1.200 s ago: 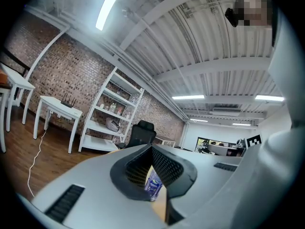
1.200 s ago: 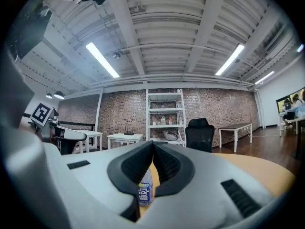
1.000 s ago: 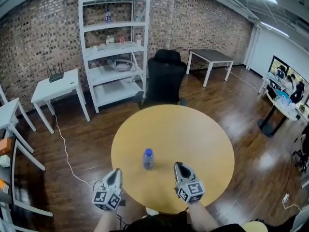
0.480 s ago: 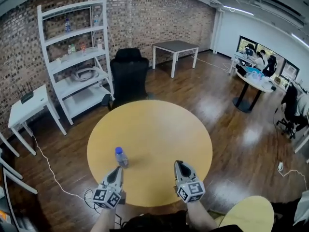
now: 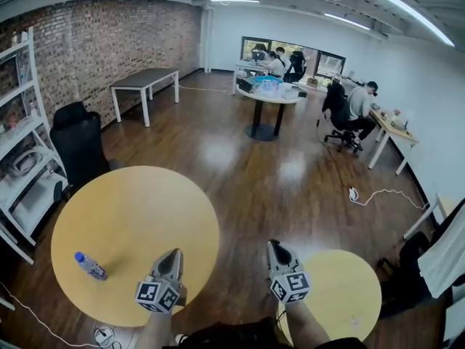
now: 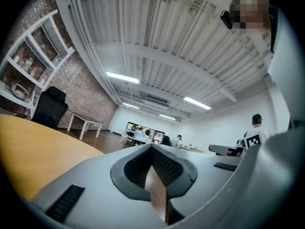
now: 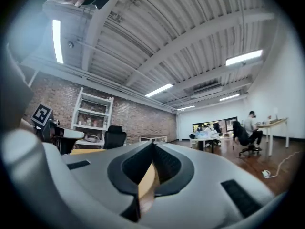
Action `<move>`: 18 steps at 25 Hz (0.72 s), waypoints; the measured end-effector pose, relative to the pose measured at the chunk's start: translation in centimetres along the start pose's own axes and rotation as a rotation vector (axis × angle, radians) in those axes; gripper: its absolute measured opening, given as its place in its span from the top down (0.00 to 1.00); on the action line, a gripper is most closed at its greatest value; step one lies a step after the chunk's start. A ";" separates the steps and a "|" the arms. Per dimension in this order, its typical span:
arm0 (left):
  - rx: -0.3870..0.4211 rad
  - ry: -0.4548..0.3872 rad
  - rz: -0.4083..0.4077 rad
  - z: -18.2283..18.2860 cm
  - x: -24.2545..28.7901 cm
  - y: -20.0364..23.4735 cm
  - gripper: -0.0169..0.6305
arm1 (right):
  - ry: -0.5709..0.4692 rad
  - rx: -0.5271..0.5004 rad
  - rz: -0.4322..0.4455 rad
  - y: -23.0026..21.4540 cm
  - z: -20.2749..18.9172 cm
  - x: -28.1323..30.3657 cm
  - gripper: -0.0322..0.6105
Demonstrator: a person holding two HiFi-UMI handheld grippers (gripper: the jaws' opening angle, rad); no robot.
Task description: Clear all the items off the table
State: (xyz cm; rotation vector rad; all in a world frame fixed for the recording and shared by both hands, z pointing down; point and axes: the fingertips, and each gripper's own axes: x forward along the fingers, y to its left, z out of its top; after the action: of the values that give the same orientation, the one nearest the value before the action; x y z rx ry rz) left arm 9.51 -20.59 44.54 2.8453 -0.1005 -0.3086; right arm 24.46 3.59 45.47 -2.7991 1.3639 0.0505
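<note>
Two grippers sit closest to you, each with its jaws pressed together and nothing between them. Your left gripper (image 5: 173,255) hangs over the near right edge of the large round tabletop (image 5: 145,202). Your right gripper (image 5: 275,248) is out over the wooden floor (image 5: 247,187), between that tabletop and a smaller round table (image 5: 349,297) on your right, close to the smaller one's left edge. The water bottle (image 5: 90,265) lies on its side close to the near left edge of the large tabletop, its blue cap end turned toward that edge, well apart from both grippers. Past the tabletop's far left edge stands a black chair (image 5: 78,140), and beside it, at the left border of the head view, a white shelf unit (image 5: 22,166) stands before the brick wall (image 5: 109,42). Farther along that wall you have a grey table (image 5: 145,78). A white cable (image 5: 378,193) trails across the floor on the right. At the far end of the room, people sit around a round table (image 5: 267,93), and another person (image 5: 357,104) sits on a chair at a desk (image 5: 392,126) by the right wall.
</note>
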 end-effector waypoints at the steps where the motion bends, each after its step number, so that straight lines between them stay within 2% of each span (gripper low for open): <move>1: -0.009 0.017 -0.051 -1.2 1.6 -2.1 0.98 | -0.003 -0.005 -0.058 -2.5 0.1 -1.9 0.94; 5: -0.046 0.072 -0.235 -5.1 6.8 -10.5 0.98 | -0.015 -0.001 -0.269 -10.8 0.7 -10.0 0.94; 10: -0.078 0.133 -0.449 -8.5 10.8 -20.1 0.98 | -0.034 -0.010 -0.465 -16.2 1.3 -18.3 0.94; 18: -0.108 0.255 -0.807 -13.1 14.2 -31.6 0.98 | -0.018 -0.048 -0.866 -18.0 1.0 -32.8 0.94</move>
State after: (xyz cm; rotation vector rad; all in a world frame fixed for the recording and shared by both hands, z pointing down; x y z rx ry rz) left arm 27.50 11.82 45.13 2.6444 1.0861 -0.0907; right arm 18.42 40.48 45.97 -3.1355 0.0622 0.0841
